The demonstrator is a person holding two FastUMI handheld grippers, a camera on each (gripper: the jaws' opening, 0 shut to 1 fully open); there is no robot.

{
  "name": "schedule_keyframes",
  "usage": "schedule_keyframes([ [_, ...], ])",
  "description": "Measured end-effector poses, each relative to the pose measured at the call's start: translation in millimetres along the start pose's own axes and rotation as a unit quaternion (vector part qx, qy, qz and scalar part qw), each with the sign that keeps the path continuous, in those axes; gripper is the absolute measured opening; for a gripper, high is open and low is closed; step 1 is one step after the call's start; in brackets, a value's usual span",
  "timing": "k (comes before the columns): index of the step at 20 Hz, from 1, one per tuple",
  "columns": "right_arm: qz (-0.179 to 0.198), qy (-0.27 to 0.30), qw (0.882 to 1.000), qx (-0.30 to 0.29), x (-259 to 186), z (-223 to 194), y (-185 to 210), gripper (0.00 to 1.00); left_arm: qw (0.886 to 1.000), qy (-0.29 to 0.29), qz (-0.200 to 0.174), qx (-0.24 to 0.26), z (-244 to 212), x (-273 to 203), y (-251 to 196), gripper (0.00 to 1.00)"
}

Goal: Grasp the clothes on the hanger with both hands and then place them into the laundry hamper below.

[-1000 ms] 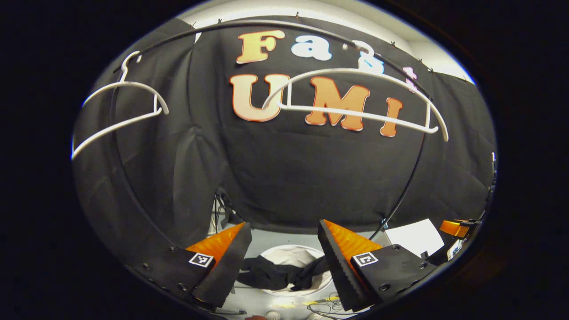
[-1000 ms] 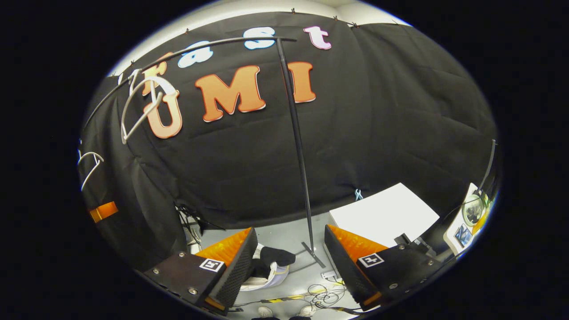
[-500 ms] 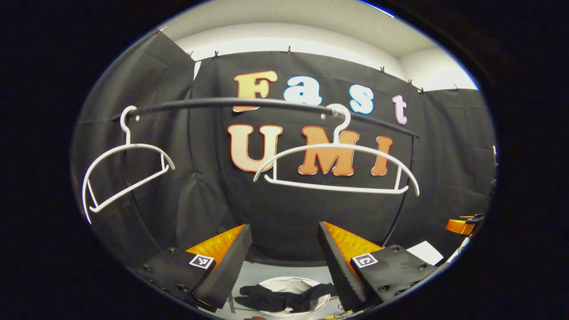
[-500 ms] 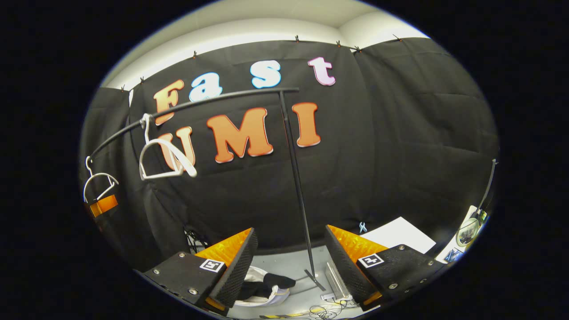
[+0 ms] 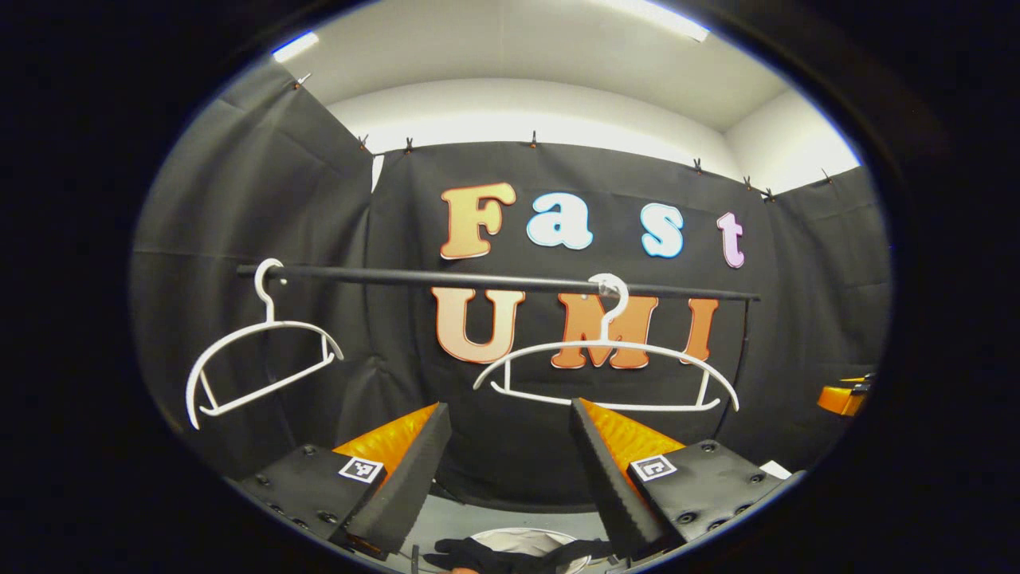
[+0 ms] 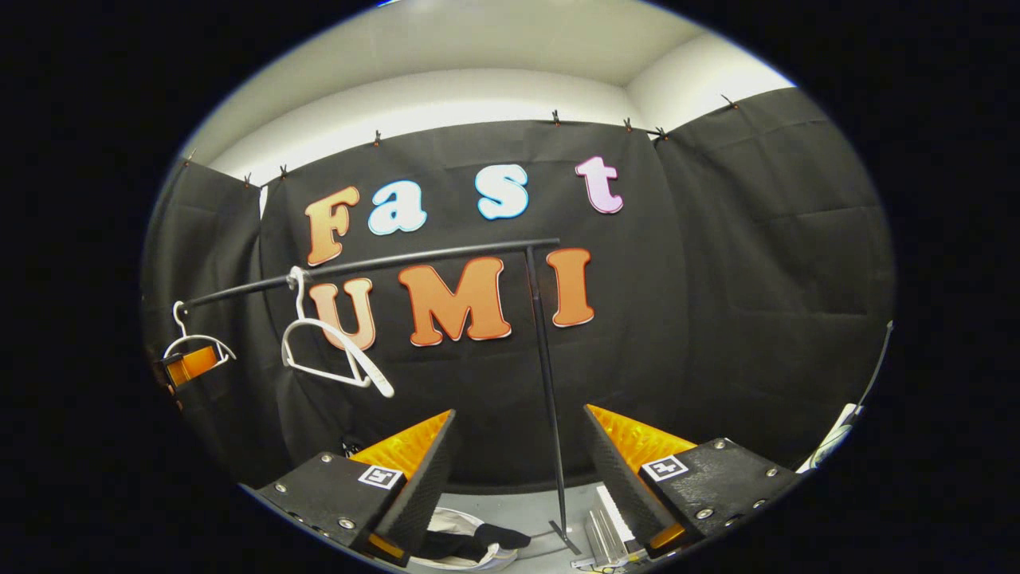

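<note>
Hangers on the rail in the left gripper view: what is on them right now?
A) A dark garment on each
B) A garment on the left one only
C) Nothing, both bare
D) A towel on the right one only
C: both white hangers, the left hanger and the right hanger, hang bare on the rail, while dark clothes lie in the white hamper below.

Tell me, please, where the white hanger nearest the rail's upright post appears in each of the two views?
Left gripper view: the white hanger hangs right of centre, seen broadside, just above the right finger of the left tongs.
Right gripper view: it hangs left of centre, seen nearly edge-on.
Shared landmark: the black rail from which it hangs.
</note>
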State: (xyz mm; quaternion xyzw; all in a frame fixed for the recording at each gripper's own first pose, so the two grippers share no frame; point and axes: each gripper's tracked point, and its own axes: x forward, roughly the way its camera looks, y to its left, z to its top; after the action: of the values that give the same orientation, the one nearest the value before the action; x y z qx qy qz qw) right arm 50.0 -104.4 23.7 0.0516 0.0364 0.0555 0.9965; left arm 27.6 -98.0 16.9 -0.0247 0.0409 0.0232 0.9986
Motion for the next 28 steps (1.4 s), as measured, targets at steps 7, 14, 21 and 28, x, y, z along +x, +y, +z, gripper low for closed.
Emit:
schedule_keyframes([
  [7,0.018,-0.034,0.999,-0.010,-12.1,24.4,4.5,0.93,0.999,-0.031,0.018,-0.005,20.9,-19.2,0.3,0.94],
  [14,0.018,-0.035,0.999,-0.003,-16.2,22.6,-6.3,0.93,0.998,-0.052,0.033,0.010,32.8,-24.2,4.6,0.94],
  [21,0.020,-0.045,0.999,0.004,-17.5,26.4,-11.9,0.93,0.998,-0.043,0.038,0.002,28.7,-27.5,8.8,0.94],
  [28,0.025,-0.040,0.999,0.007,-9.6,20.4,-13.5,0.93,0.997,-0.059,0.057,0.007,36.6,-31.6,16.0,0.94],
])
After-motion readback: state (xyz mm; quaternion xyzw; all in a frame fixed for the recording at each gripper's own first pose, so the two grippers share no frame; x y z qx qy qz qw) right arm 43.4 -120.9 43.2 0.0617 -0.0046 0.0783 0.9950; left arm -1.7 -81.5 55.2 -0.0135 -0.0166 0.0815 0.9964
